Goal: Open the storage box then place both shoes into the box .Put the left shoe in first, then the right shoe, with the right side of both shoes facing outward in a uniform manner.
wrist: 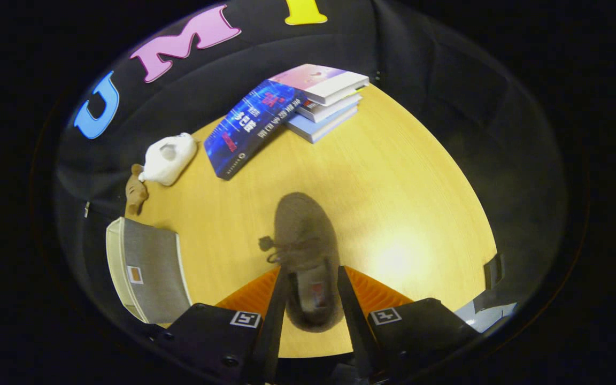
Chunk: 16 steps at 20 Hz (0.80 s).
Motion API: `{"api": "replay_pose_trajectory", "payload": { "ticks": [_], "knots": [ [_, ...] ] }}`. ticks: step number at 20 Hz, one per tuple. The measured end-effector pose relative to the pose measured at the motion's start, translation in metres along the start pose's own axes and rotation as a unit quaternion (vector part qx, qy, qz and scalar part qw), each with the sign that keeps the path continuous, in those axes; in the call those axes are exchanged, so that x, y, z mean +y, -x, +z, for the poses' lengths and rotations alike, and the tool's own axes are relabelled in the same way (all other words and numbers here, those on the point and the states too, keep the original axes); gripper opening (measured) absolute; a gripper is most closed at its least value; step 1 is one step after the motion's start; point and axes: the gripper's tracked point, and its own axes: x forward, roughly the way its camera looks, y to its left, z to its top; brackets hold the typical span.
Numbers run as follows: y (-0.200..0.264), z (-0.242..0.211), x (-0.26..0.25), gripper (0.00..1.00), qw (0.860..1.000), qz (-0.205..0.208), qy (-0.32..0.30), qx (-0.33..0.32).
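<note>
Storage box lay to the left of the shoe, lid closed, on the desk. Beyond the box: brown toy, white toy. Books lay far beyond the shoe. Fingers straddled the shoe's heel, close on both sides; contact unclear.

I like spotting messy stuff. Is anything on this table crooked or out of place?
Yes. The blue book leans tilted against the stack of books instead of lying flat on it. The brown shoe sits between the fingers, its lace flopped out sideways.
</note>
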Motion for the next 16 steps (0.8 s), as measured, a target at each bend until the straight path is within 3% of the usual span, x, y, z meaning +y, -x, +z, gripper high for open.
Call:
{"api": "replay_pose_trajectory", "payload": {
  "ticks": [9,11,12,13,14,16],
  "knots": [
    [-0.054,-0.034,-0.022,0.59,0.998,-0.032,0.014,0.056],
    [-0.061,-0.036,-0.023,0.47,0.997,-0.036,0.012,0.062],
    [-0.063,-0.039,-0.021,0.34,0.997,-0.032,0.008,0.07],
    [-0.064,-0.038,-0.025,0.27,0.997,-0.039,0.009,0.069],
    [-0.065,-0.036,-0.023,0.09,0.997,-0.037,0.014,0.06],
    [-0.063,-0.034,-0.021,0.05,0.998,-0.03,0.028,0.045]
  ]
}}
